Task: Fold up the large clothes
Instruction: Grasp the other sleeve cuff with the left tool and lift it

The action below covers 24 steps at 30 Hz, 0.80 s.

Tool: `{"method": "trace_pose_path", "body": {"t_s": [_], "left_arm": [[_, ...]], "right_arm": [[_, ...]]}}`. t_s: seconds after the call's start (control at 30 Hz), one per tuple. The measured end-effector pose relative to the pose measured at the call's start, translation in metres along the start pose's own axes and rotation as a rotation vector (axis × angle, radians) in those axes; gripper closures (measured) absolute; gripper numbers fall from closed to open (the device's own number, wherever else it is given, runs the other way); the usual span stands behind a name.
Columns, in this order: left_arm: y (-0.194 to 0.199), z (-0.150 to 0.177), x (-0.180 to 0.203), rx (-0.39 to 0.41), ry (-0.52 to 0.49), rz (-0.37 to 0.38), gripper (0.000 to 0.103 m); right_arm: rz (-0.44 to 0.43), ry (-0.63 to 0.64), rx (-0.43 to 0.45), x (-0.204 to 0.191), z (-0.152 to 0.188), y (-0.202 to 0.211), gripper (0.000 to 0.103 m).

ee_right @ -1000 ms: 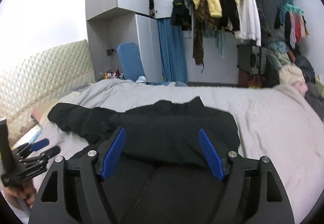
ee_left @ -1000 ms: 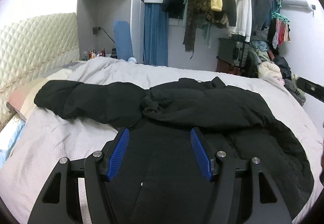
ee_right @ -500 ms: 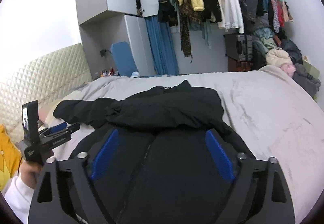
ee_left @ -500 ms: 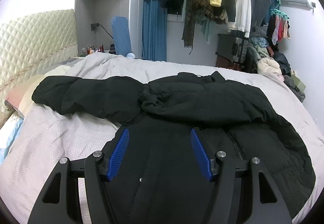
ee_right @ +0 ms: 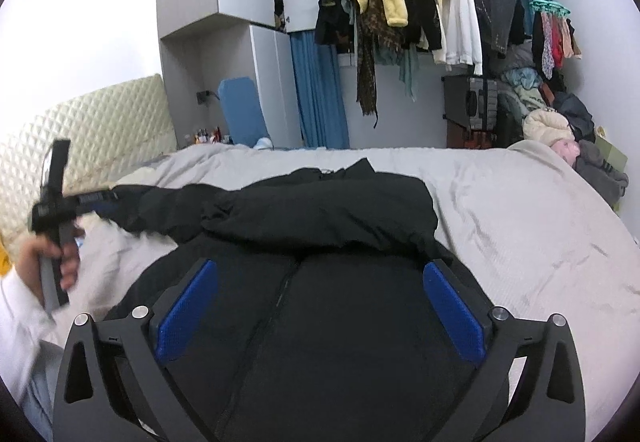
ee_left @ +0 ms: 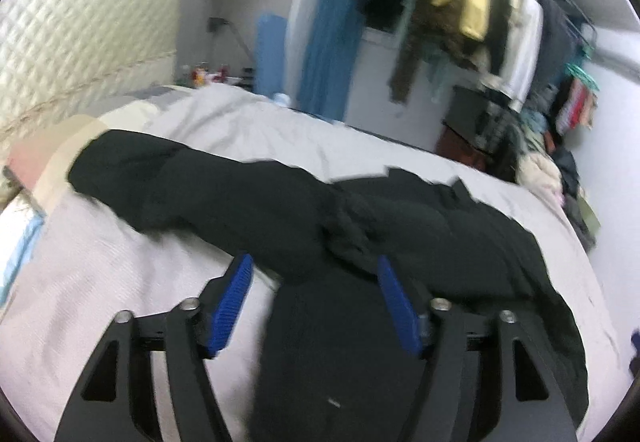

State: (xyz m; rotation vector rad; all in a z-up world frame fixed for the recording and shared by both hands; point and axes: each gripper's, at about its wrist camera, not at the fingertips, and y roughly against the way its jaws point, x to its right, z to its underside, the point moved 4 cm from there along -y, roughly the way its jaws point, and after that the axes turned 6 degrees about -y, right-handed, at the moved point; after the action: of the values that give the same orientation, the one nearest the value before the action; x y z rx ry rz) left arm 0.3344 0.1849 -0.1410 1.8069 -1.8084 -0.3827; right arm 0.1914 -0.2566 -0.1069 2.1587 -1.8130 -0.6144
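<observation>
A large black padded jacket (ee_left: 420, 242) lies front up on the grey bed (ee_left: 120, 282). Its right sleeve is folded across the chest and its left sleeve (ee_left: 192, 186) stretches out toward the headboard. My left gripper (ee_left: 316, 298) is open and empty, above the jacket near the left armpit. My right gripper (ee_right: 320, 306) is open and empty over the jacket's zipped front (ee_right: 320, 322). In the right wrist view the left gripper (ee_right: 60, 198) shows at the left edge, held in a hand, near the outstretched sleeve (ee_right: 160, 206).
A quilted cream headboard (ee_left: 80, 42) and pillows (ee_left: 44, 158) are at the left. A rail of hanging clothes (ee_right: 420, 10), a blue curtain (ee_right: 316, 90) and piled clothes (ee_right: 560, 130) stand beyond the bed. Bare grey bedding (ee_right: 540, 226) lies right of the jacket.
My left gripper has swung left and tilted toward the outstretched sleeve, its view blurred. My right gripper has pulled back a little, with its jaws wider.
</observation>
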Motion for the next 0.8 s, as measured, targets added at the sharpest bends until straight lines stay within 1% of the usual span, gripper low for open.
{"method": "trace_pose_path", "body": {"t_s": [0.03, 0.1, 0.27, 0.33, 0.4, 0.5, 0.63, 0.73, 0.8], "left_arm": [[-0.003, -0.007, -0.013, 0.006, 0.024, -0.009, 0.025], [-0.013, -0.019, -0.050, 0.012, 0.090, -0.025, 0.025], [-0.050, -0.033, -0.150, -0.025, 0.245, -0.064, 0.025], [-0.064, -0.034, -0.185, -0.028, 0.301, -0.073, 0.025], [-0.078, -0.029, -0.225, -0.021, 0.390, -0.061, 0.025], [-0.104, -0.017, -0.273, -0.018, 0.513, -0.047, 0.025], [-0.139, 0.002, -0.323, 0.008, 0.672, -0.008, 0.025], [-0.161, 0.008, -0.352, 0.046, 0.750, 0.014, 0.025], [-0.175, 0.009, -0.366, 0.068, 0.782, 0.027, 0.025]], "right_arm": [[0.002, 0.003, -0.011, -0.001, 0.001, -0.003, 0.000], [0.007, 0.007, -0.023, -0.002, 0.003, -0.008, 0.000], [0.031, -0.003, -0.035, -0.006, 0.007, -0.014, 0.000], [0.053, 0.004, -0.027, -0.007, 0.008, -0.015, 0.000], [0.065, 0.003, -0.026, -0.008, 0.007, -0.018, 0.000], [0.075, -0.017, -0.039, -0.009, 0.007, -0.027, 0.000], [0.088, -0.055, -0.049, -0.009, 0.005, -0.042, 0.000], [0.113, -0.053, -0.047, -0.010, 0.005, -0.051, 0.000], [0.123, -0.059, -0.056, -0.010, 0.006, -0.058, 0.000]]}}
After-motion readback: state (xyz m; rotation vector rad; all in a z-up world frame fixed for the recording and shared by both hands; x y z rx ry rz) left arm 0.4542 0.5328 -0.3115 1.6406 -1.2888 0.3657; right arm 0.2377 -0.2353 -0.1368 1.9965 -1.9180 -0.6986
